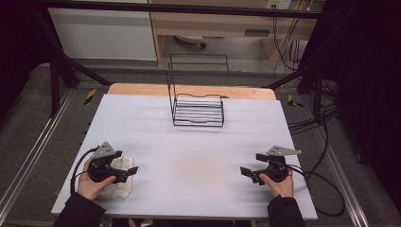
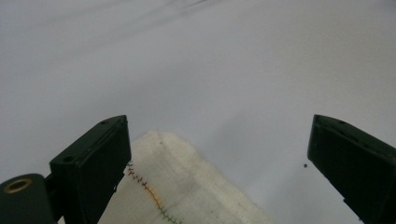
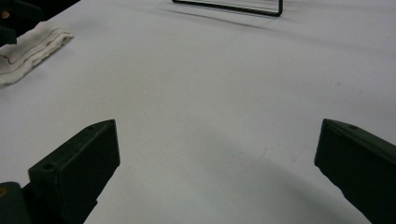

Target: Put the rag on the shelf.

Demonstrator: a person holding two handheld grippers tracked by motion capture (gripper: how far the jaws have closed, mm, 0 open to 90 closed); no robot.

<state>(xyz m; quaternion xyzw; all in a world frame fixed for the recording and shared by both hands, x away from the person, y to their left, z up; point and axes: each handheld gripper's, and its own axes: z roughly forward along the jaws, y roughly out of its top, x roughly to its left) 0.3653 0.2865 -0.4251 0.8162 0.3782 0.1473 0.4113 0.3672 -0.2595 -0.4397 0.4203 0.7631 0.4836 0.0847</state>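
A folded white cloth (image 1: 120, 182) with a stitched hem lies at the near left of the white table (image 1: 198, 142). My left gripper (image 1: 126, 164) hovers over it, jaws wide open. In the left gripper view the cloth (image 2: 187, 191) lies below and between the jaws, near the left one, untouched as far as I can tell; that gripper (image 2: 219, 163) holds nothing. At the near right, my right gripper (image 1: 249, 166) stands open above bare table. The right gripper view has its jaws (image 3: 217, 163) apart, with the cloth (image 3: 30, 49) far off at the upper left.
A black wire rack (image 1: 197, 106) stands at the far middle of the table, its near bar showing as a black rail (image 3: 229, 7) in the right gripper view. Cables (image 1: 321, 189) trail off the table's right side. A metal frame surrounds the table.
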